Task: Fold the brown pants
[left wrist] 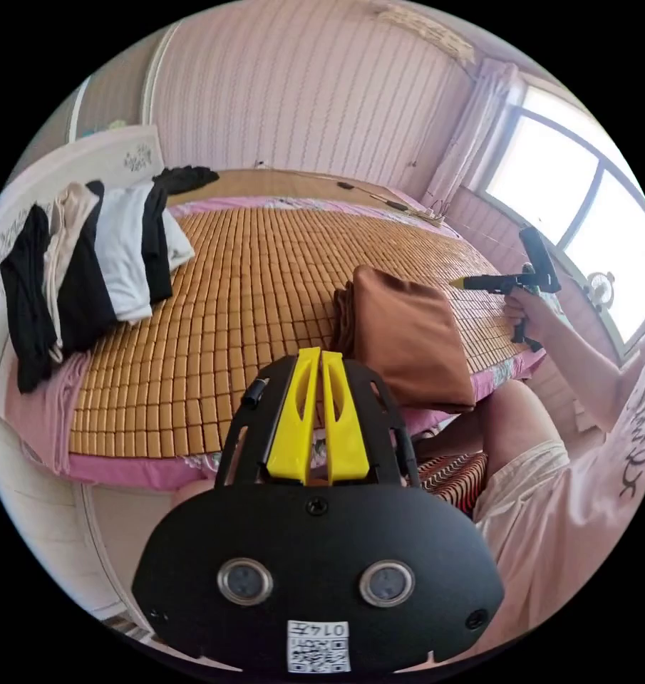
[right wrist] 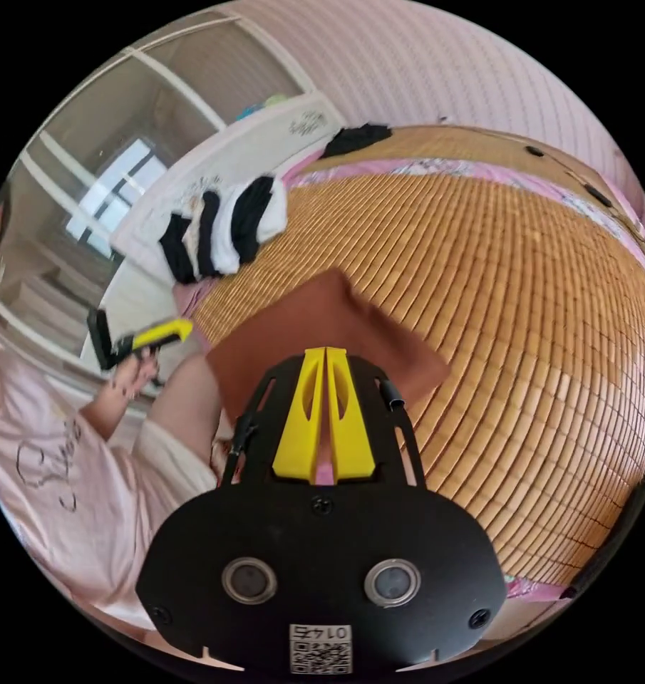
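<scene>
Pants (left wrist: 408,342), folded, lie at one o'clock off the left gripper (left wrist: 320,354); the right gripper (right wrist: 326,353) hovers above them, both pairs of jaws together, empty.

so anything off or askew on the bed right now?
Nothing stands out. The brown pants lie folded flat near the bamboo mat's edge, one corner just past it. Both grippers, left and right, are shut and empty.
</scene>
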The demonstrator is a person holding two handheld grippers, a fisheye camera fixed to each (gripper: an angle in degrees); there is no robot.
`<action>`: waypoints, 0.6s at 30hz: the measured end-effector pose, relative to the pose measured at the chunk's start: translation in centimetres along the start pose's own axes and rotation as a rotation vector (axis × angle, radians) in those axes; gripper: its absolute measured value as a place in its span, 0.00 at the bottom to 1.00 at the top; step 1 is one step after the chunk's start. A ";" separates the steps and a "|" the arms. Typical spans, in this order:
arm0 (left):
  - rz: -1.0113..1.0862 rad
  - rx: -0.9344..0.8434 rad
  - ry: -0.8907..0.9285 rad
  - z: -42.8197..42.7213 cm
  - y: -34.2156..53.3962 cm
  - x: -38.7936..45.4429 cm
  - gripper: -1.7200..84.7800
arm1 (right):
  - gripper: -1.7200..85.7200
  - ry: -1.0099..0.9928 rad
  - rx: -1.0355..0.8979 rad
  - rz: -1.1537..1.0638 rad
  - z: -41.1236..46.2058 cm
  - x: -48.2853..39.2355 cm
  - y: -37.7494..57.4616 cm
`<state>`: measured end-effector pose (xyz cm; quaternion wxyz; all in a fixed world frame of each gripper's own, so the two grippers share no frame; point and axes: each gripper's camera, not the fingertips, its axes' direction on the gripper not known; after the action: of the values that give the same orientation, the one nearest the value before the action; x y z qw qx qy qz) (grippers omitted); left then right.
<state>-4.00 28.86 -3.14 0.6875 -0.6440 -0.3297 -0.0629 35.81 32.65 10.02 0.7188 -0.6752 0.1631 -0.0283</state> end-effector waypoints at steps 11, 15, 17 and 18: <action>0.230 -0.172 0.027 8.0 -2.0 7.0 0.01 | 0.01 -0.047 -0.250 0.031 9.2 -4.3 5.4; 0.245 -0.171 0.004 6.7 -2.3 7.7 0.01 | 0.02 -0.071 -0.026 0.002 2.6 -3.2 3.9; 0.272 -0.144 -0.022 5.6 -2.8 8.2 0.01 | 0.02 0.012 0.078 -0.008 0.3 -2.2 1.6; 0.275 -0.137 -0.019 5.4 -2.9 8.3 0.01 | 0.02 0.046 0.092 -0.026 -0.1 -1.5 -0.5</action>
<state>-1.10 36.22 3.47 0.6408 -0.7291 -0.2398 0.0158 34.41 32.90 10.79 0.7448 -0.6426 0.1692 -0.0608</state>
